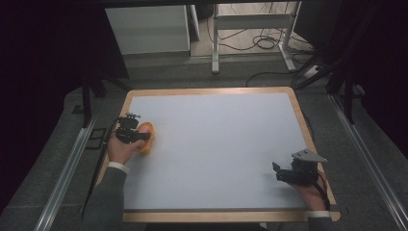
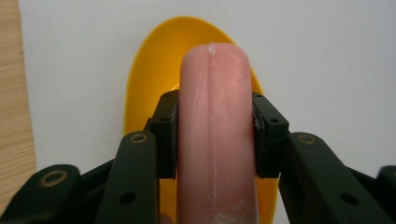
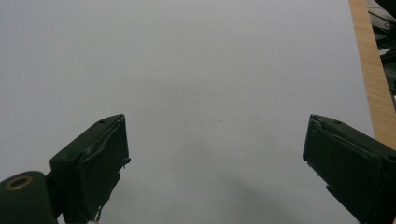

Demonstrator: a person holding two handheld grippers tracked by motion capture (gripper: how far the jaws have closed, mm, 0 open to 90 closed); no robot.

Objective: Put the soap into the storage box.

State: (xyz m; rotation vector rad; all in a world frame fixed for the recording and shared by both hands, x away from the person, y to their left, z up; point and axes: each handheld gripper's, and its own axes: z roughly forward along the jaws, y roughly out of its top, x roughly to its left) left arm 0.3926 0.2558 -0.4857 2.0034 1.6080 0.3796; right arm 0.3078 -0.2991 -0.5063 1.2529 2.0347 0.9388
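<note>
Left hand-held gripper [image 2: 215,135] clamps pink sausage [image 2: 215,116] over yellow dish [image 2: 149,60].

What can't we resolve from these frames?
- Pink sausage: near end cut off by the bottom edge, left gripper view.
- Yellow dish: middle hidden behind the sausage and jaws; whether they touch is unclear.
- High view: left gripper covers most of the sausage.

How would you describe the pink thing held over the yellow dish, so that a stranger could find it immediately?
Start at the light grey table top and go to its left edge, where the left gripper hangs over a yellow dish. Between its black fingers sits a pink sausage. It is smooth and round-ended with a pale line along it, and it is the single pink thing there.
</note>
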